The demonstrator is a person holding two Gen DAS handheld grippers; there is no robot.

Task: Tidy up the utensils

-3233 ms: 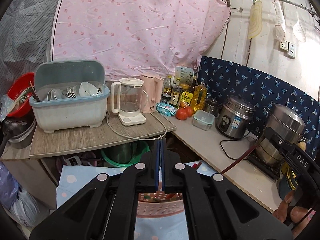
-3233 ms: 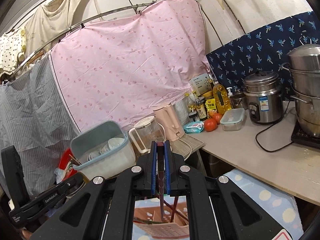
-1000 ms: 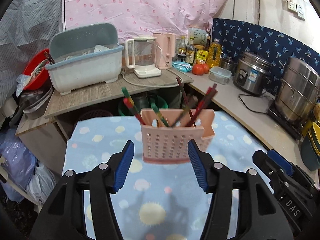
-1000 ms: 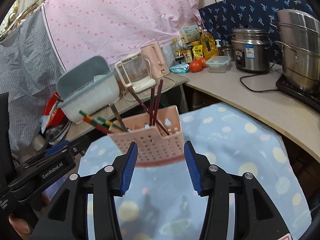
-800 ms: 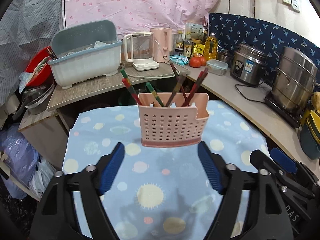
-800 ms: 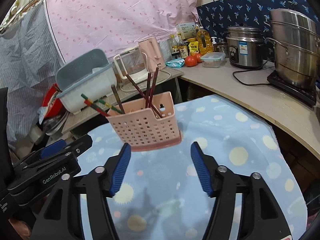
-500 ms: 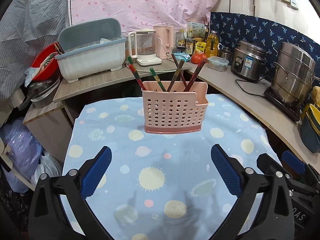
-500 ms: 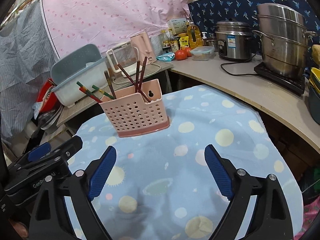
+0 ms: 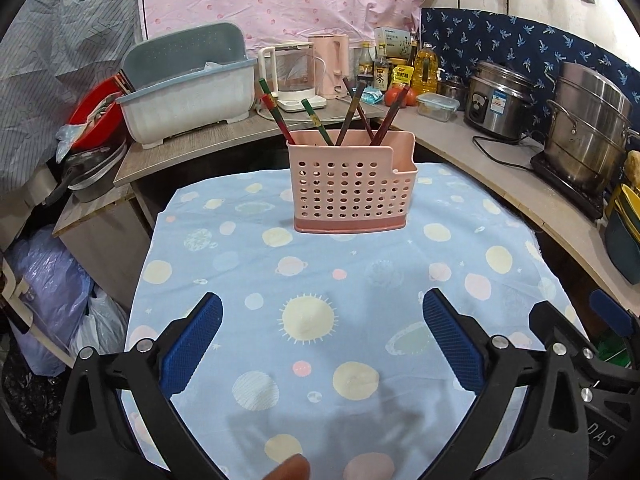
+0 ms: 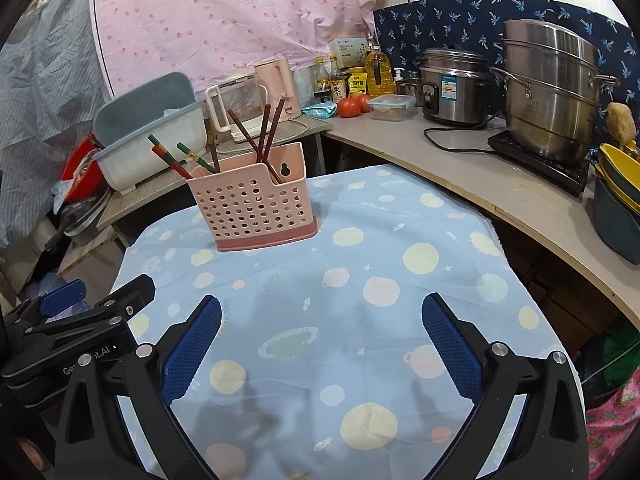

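A pink perforated utensil holder (image 9: pixel 352 184) stands upright at the far side of the blue planet-print tablecloth (image 9: pixel 320 320). Several chopsticks (image 9: pixel 354 110) lean inside it, some red-green, some dark brown. It also shows in the right wrist view (image 10: pixel 252 204) with its chopsticks (image 10: pixel 264 132). My left gripper (image 9: pixel 322 340) is wide open and empty, low over the cloth, well in front of the holder. My right gripper (image 10: pixel 320 336) is wide open and empty, in front and to the right of the holder. The left gripper's body (image 10: pixel 76 320) shows at the right view's left edge.
Behind the table a wooden shelf holds a dish drainer (image 9: pixel 188 88), a glass kettle (image 9: pixel 296 76) and a pink kettle (image 9: pixel 332 64). The counter (image 10: pixel 500 184) on the right carries bottles, tomatoes, a rice cooker (image 10: pixel 454 86), a steel steamer pot (image 10: pixel 552 84) and stacked bowls (image 10: pixel 620 184).
Both grippers have opened from shut to wide and have drawn back from the holder. The holder with its chopsticks now stands alone, farther away on the cloth.
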